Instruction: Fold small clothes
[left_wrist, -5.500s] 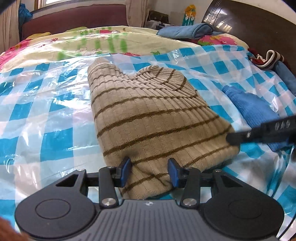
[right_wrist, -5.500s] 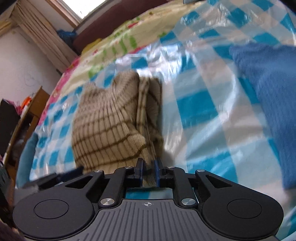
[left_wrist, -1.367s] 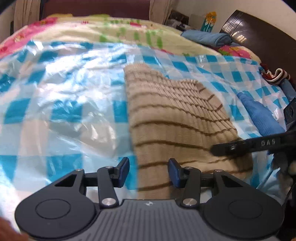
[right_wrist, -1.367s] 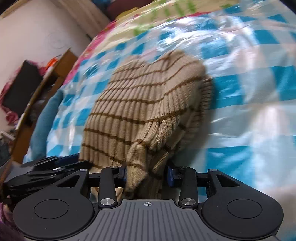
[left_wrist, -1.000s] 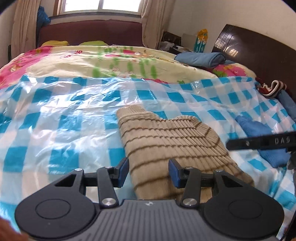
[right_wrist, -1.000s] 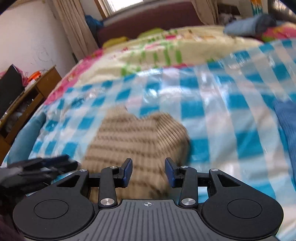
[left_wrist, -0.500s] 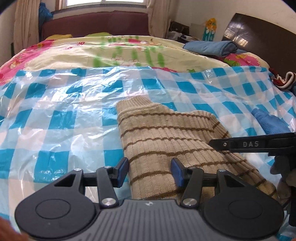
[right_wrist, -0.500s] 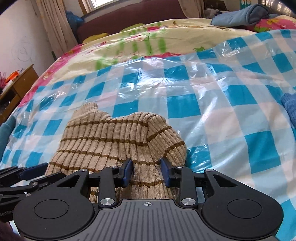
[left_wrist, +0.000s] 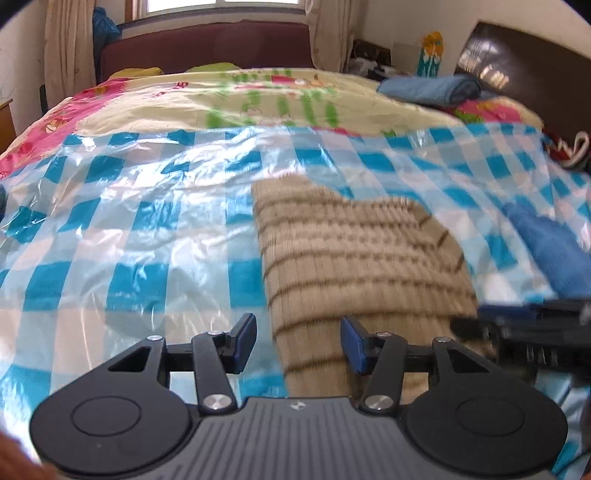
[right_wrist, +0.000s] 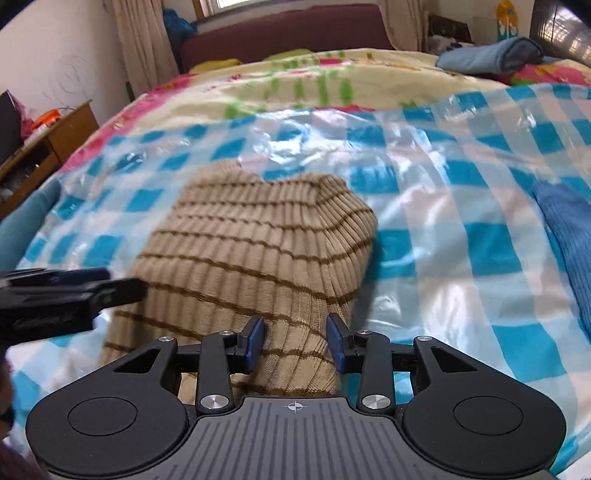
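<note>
- The striped beige sweater (right_wrist: 258, 254) lies partly folded on the blue-checked plastic sheet (right_wrist: 461, 206) spread over the bed, with a blue garment (right_wrist: 569, 236) well apart to its right.
- The left hand-held gripper (left_wrist: 298, 343) is held moderately wide; the sweater's near left edge lies between the jaws, with no pad seen pressing it.
- The right hand-held gripper (right_wrist: 295, 343) is opening; the near right corner sits between the jaws, apparently without pad contact.
- The next fold is judged best made by pinching both near corners at equal depth and lifting them together.
- The long axis runs from the grippers toward the window end, the narrow knit end (left_wrist: 284, 188) pointing away.
</note>
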